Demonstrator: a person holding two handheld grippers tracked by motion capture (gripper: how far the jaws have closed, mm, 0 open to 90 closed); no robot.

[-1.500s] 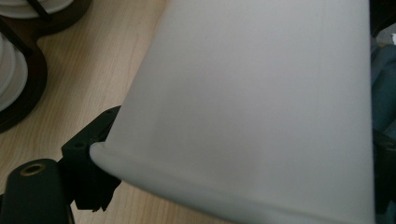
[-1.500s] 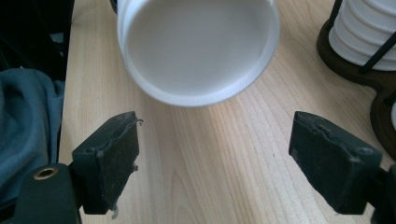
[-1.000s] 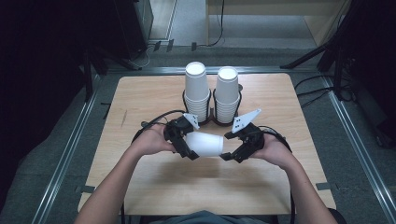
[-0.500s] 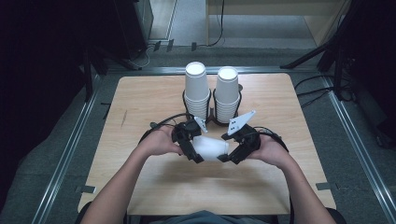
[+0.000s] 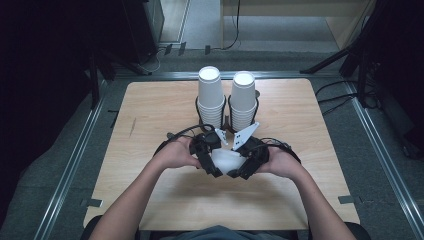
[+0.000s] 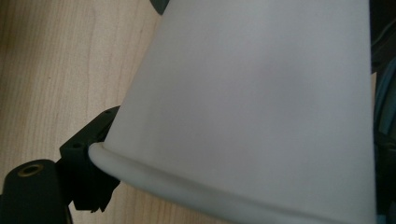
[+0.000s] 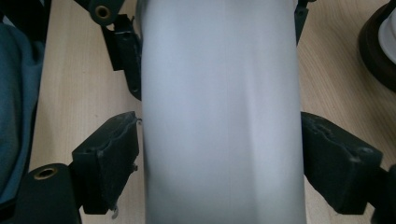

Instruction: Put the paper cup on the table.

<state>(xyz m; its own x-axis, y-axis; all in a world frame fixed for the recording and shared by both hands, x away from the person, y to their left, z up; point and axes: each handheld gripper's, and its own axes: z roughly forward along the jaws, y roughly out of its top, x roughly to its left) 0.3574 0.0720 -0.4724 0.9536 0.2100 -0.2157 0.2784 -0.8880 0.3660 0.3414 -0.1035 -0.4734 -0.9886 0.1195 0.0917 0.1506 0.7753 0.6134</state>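
A white paper cup lies sideways just above the middle of the wooden table, held between both grippers. My left gripper grips it from the left. In the left gripper view the cup looms large, and one black jaw presses by its rolled rim. My right gripper holds the other end. In the right gripper view my right gripper is shut on the cup, a pad tight against each side. The left gripper's jaws flank the cup farther up.
Two tall stacks of white cups stand upside down in black wire holders at the back centre, just beyond the grippers. Black cables loop over the table beside both hands. A holder's dark base is at the right edge of the right gripper view.
The two grippers have moved toward each other and slightly to the right. The visible stretch of cup between them has grown shorter.
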